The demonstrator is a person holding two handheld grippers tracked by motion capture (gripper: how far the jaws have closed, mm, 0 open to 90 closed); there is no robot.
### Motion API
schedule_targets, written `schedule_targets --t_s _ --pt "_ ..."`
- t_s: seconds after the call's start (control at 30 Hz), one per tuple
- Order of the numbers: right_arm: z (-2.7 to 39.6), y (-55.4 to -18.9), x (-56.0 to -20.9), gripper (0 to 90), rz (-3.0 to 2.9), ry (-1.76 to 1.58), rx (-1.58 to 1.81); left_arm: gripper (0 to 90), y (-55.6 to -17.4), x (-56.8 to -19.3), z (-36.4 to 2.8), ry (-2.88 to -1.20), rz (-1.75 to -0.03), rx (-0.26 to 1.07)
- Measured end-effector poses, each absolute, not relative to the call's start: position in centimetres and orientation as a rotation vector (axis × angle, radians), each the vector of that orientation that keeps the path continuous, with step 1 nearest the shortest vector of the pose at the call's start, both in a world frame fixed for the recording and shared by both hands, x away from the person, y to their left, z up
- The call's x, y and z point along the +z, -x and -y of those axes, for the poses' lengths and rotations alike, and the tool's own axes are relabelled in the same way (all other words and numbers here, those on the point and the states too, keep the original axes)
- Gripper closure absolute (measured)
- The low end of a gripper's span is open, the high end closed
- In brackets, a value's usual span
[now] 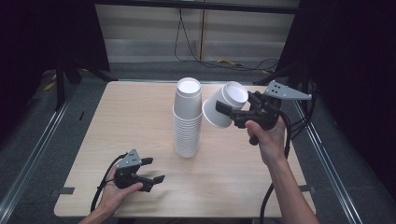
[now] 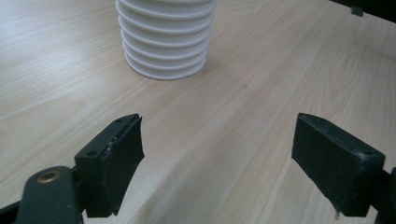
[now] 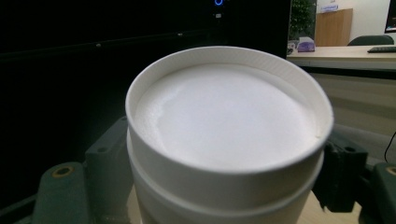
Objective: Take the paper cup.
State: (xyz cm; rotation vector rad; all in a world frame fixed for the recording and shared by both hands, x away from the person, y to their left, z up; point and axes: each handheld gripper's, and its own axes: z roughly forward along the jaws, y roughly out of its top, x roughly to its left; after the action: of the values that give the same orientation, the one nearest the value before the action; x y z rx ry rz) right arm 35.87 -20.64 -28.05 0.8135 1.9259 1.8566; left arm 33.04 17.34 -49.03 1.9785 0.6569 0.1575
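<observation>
A tall stack of upturned white cups (image 1: pixel 187 119) stands in the middle of the wooden table (image 1: pixel 130 116); its lower rims (image 2: pixel 166 37) show ahead in the left gripper view. My right gripper (image 1: pixel 227 107) is raised just right of the stack's top and is shut on a white cup (image 1: pixel 233 94), tilted with its base up and to the right. That cup's round base (image 3: pixel 224 121) faces the right gripper view, with a jaw on each side (image 3: pixel 224 163). My left gripper (image 1: pixel 154 170) rests low near the table's front left, its jaws apart and nothing between them (image 2: pixel 217 144).
Metal rails (image 1: pixel 37 149) run along the floor on both sides of the table. Cables (image 1: pixel 187 42) lie on the floor beyond the far edge. Black curtains (image 1: pixel 355 70) hang left and right.
</observation>
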Motion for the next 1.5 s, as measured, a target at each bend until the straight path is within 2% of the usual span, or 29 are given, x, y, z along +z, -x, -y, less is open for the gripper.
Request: schedule_targets --t_s 0.93,1.5 --pt "18.9 -34.7 -34.7 21.6 -2.074 -0.862 1.817 17.4 -33.8 -45.9 -15.5 -1.886 -0.606 0.135" --pt "18.7 -34.2 -36.7 21.7 -2.121 -0.845 1.823 17.8 -34.9 -44.1 -12.9 -1.865 -0.543 0.126"
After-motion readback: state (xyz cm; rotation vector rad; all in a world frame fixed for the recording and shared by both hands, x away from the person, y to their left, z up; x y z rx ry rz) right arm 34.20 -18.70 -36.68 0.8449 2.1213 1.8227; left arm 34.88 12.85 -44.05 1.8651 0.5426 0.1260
